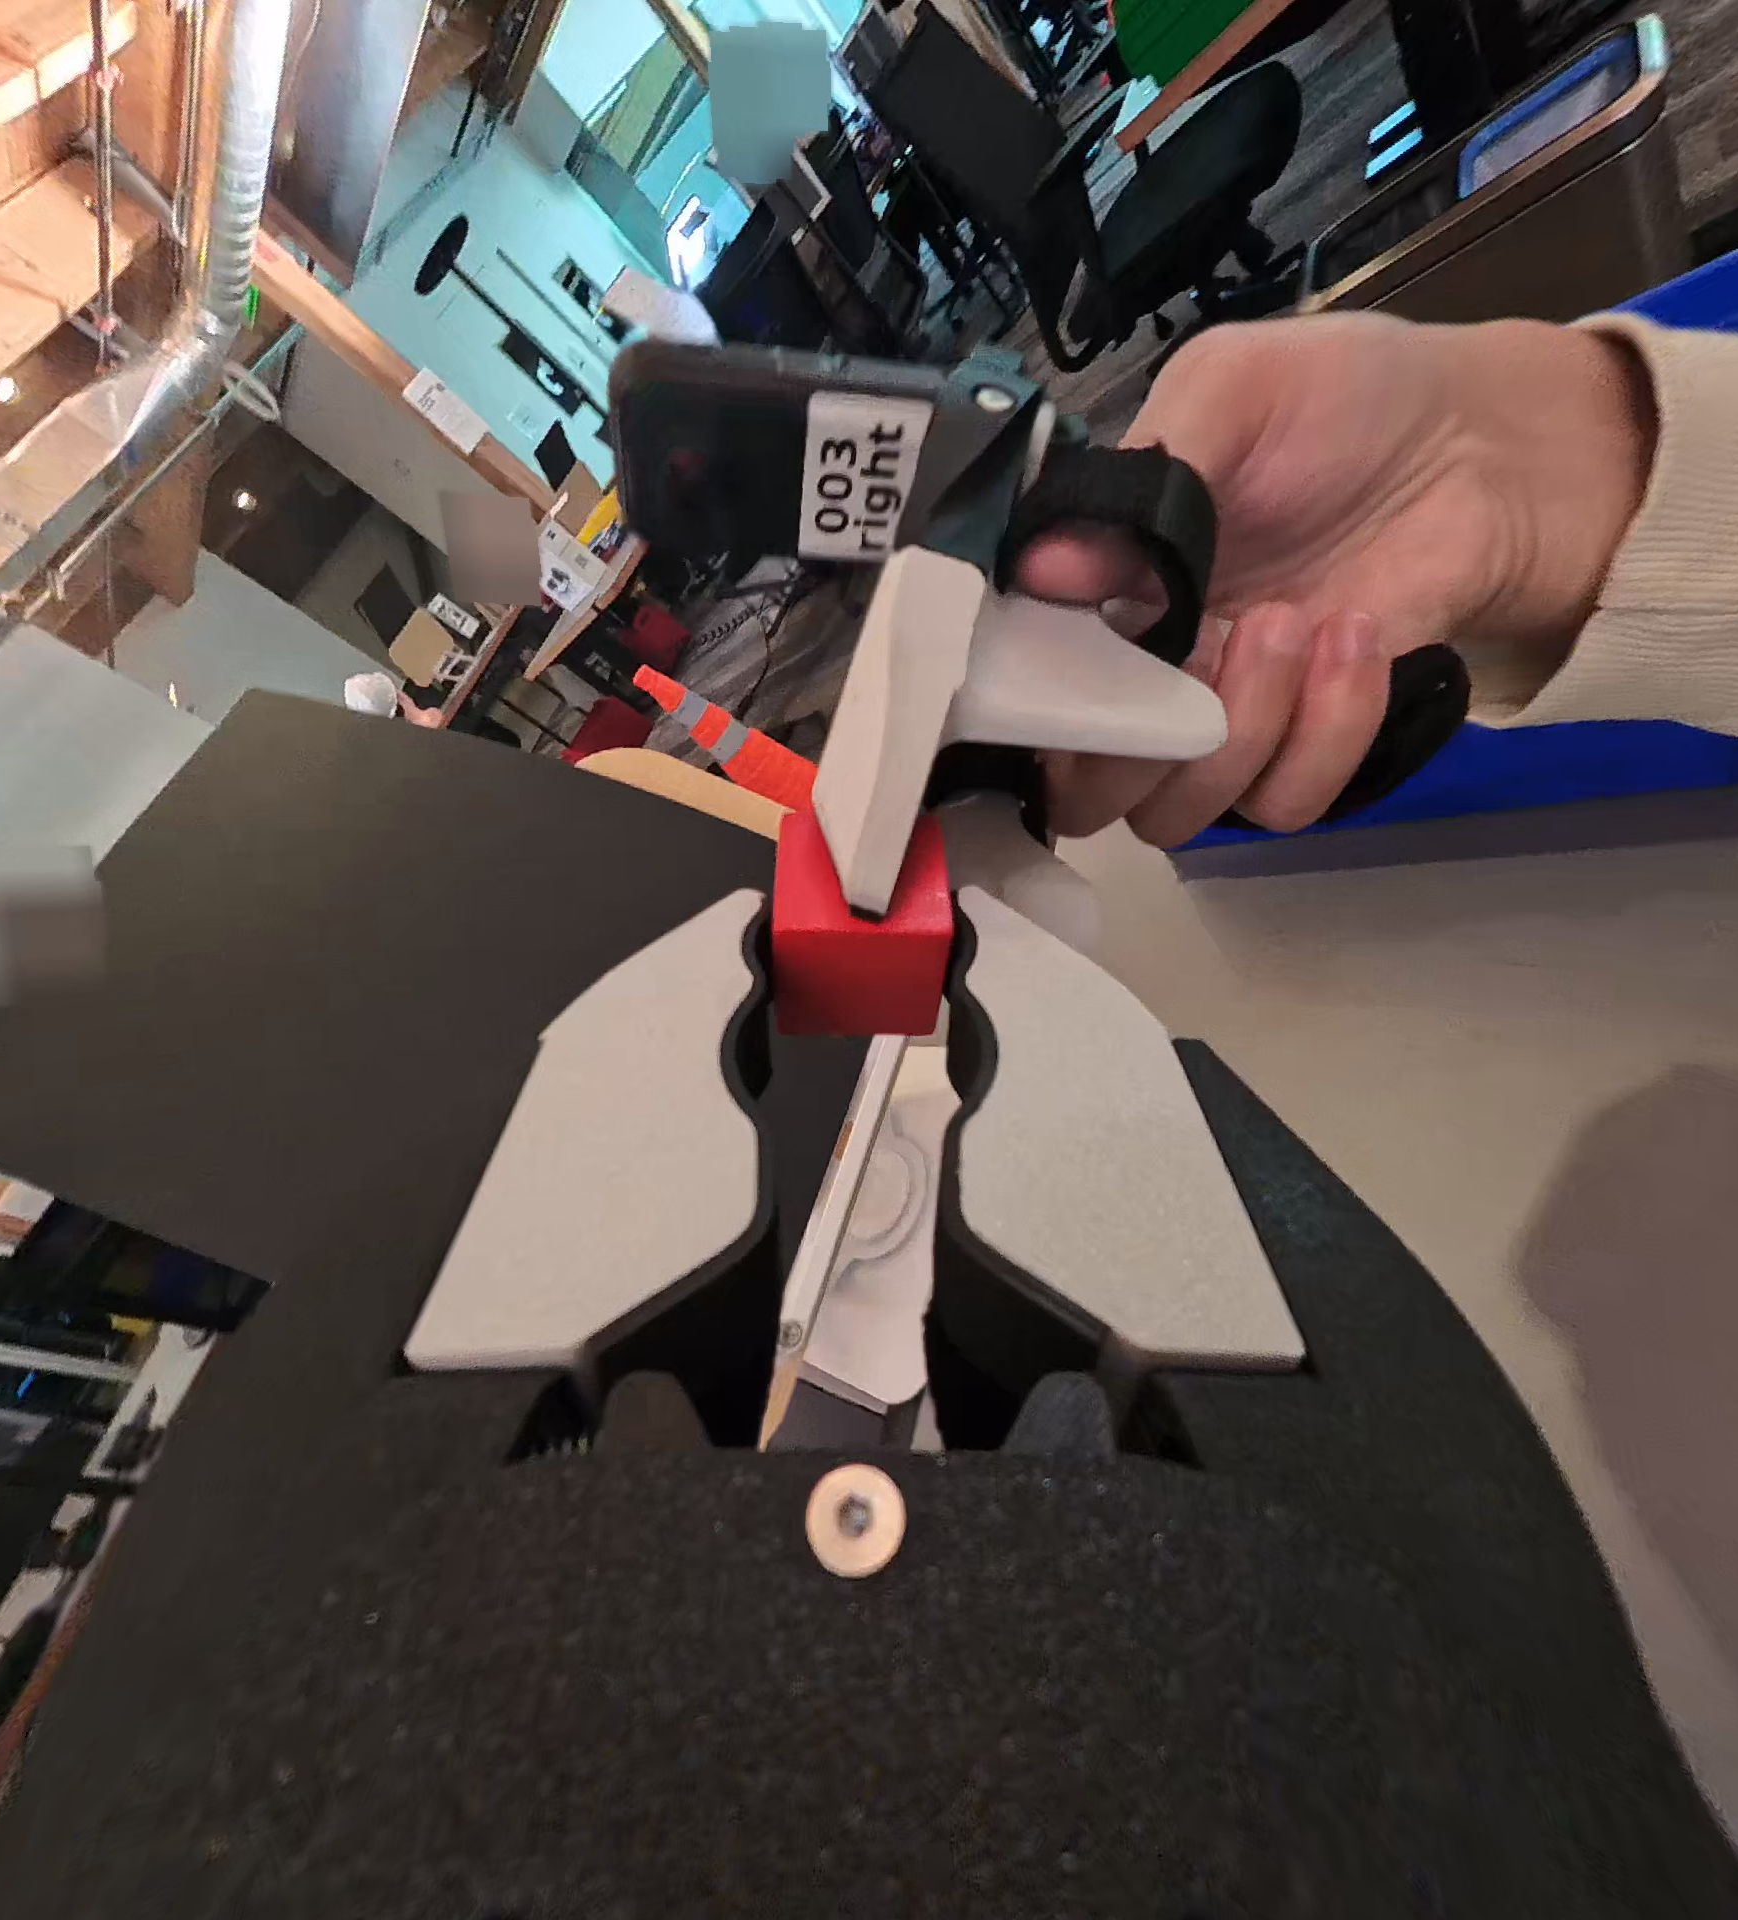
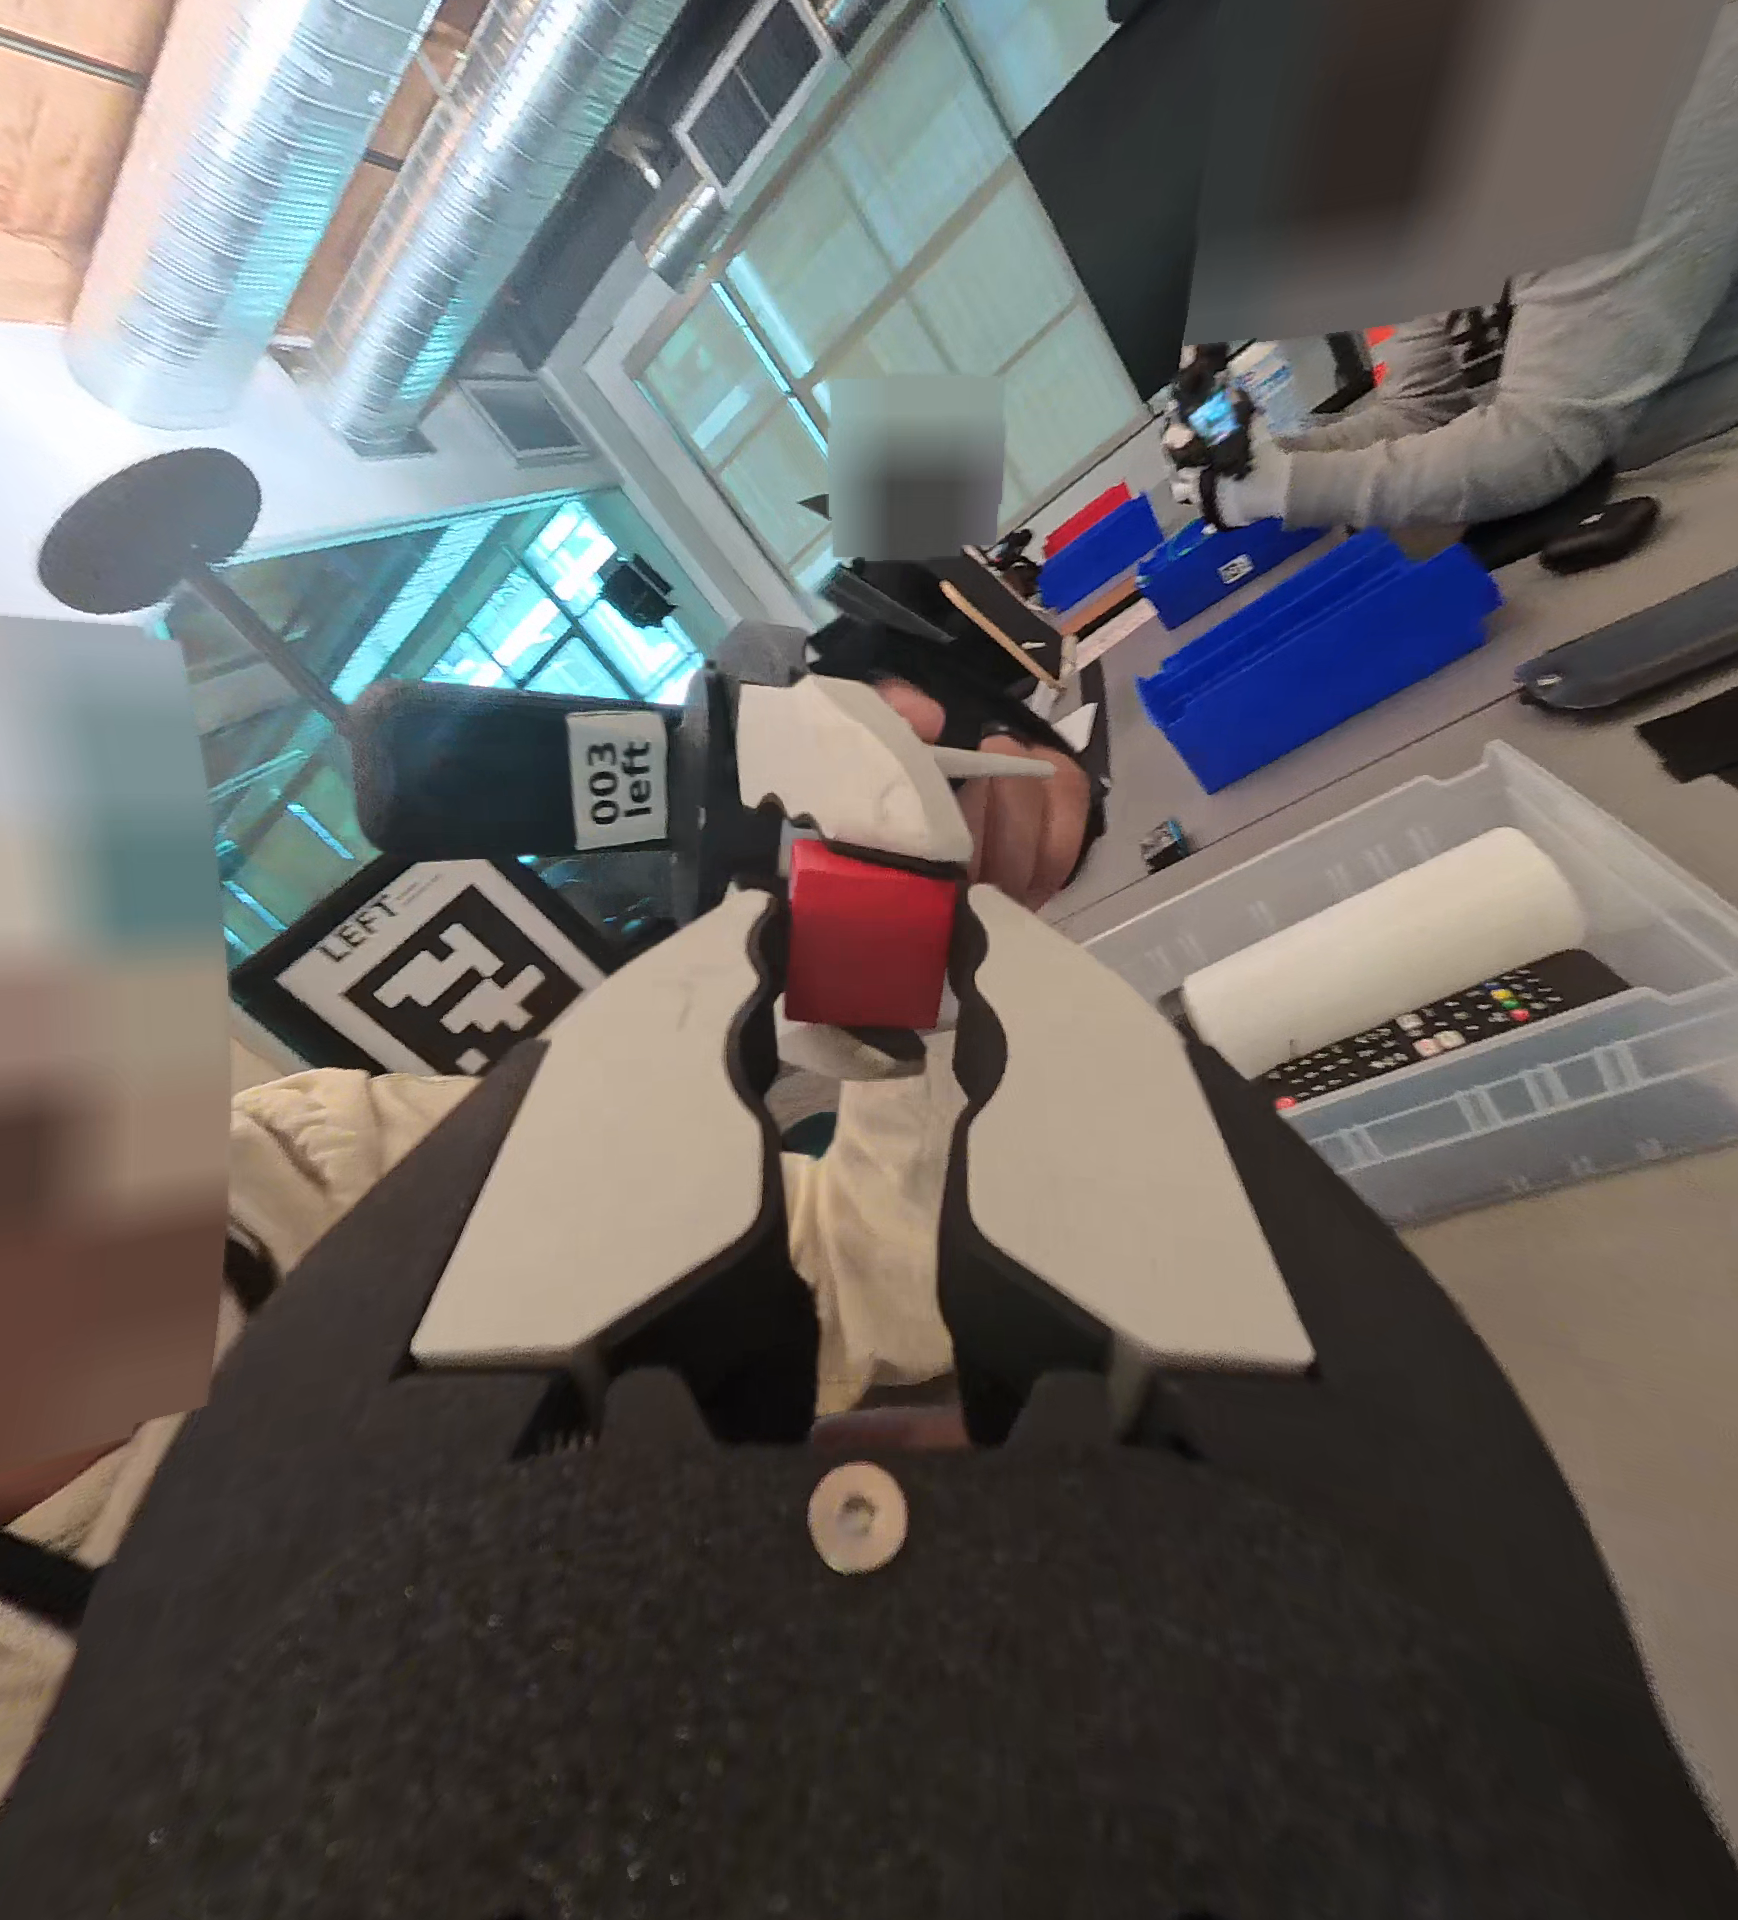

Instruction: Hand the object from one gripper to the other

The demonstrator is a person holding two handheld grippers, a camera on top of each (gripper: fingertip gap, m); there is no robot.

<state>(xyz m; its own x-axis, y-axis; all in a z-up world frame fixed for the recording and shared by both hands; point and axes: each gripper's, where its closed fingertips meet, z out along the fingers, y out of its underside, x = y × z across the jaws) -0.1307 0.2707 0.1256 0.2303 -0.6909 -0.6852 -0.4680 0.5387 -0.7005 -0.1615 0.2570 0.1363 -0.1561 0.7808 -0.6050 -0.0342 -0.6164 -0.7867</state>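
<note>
A: Left wrist view, item one: red cube (image 1: 860, 951), held in the air between the tips of the left gripper (image 1: 860, 961). Jaws clenched on two opposite faces.

B: Item two, same view: right gripper (image 1: 880, 883), reaching in from above, carried by a hand (image 1: 1364, 582) in a cream sleeve. One pale finger (image 1: 891, 738) lies flat against the cube's upper face; its partner is mostly hidden behind the cube.

A: Background: grey desk (image 1: 1467, 1039) below, blue bin (image 1: 1530, 774) behind the hand, an orange cone (image 1: 730, 743) farther off.

B: Right wrist view, item one: the same red cube (image 2: 865, 951), sitting between the tips of the right gripper (image 2: 865, 961). Jaws closed on it, both tips touching its sides.

A: Item two: left gripper (image 2: 860, 935), entering from the far side, one finger (image 2: 844, 769) on the cube's top, the other below it.

B: Also listed: a clear tray (image 2: 1675, 1081) on the desk holding a white roll (image 2: 1384, 951) and a remote control (image 2: 1447, 1023); blue bins (image 2: 1322, 665) beyond; a seated person's grey sleeve (image 2: 1447, 457).

A: Step, as judged: mid-transfer, both grippers pinching the cube crosswise. Which gripper gives and which receives cannot be told.

B: Next move, as judged: the giver's jaws release fully while the receiver holds firm, then the giver backs straight away without dragging the cube askew.
</note>
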